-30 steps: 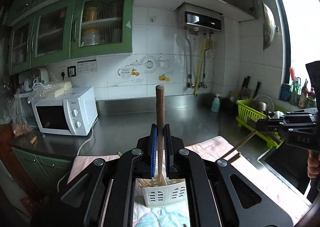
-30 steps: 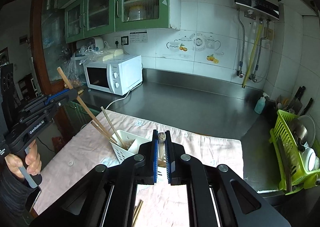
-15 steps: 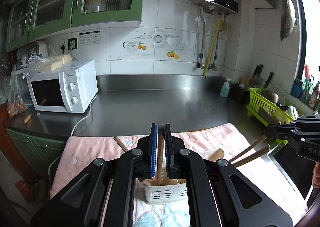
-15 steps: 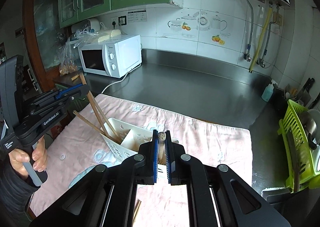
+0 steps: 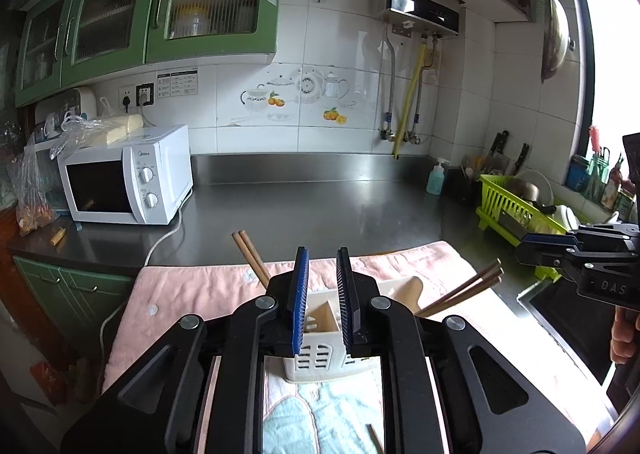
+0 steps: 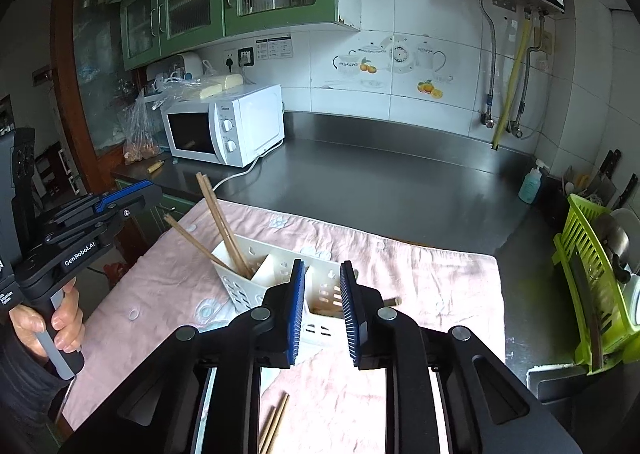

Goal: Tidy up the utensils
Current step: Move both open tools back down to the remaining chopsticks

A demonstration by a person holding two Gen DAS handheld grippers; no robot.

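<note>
Both grippers stand spread and empty over the white caddy point(image 6: 280, 278), which sits on the pink towel point(image 6: 420, 278) on the steel counter point(image 6: 380, 181). The left gripper point(image 5: 322, 294) hovers just above the caddy's middle, and the right gripper point(image 6: 323, 306) hovers over its near end. Chopsticks point(image 6: 224, 230) lean out of one end compartment, and more point(image 5: 464, 288) slant out of the other end. A loose pair point(image 6: 274, 424) lies on the towel near the right gripper, below its fingers, and a single stick tip point(image 5: 375, 438) shows on the towel under the left gripper. The next step is probably to collect these strays. To do it well, lower the open jaws square across the sticks near one end, close on both together so neither rolls away, then lift clear of the towel and tip them upright before dropping them into a compartment. Keep away from the leaning sticks, as a knock could tip the light caddy.
</note>
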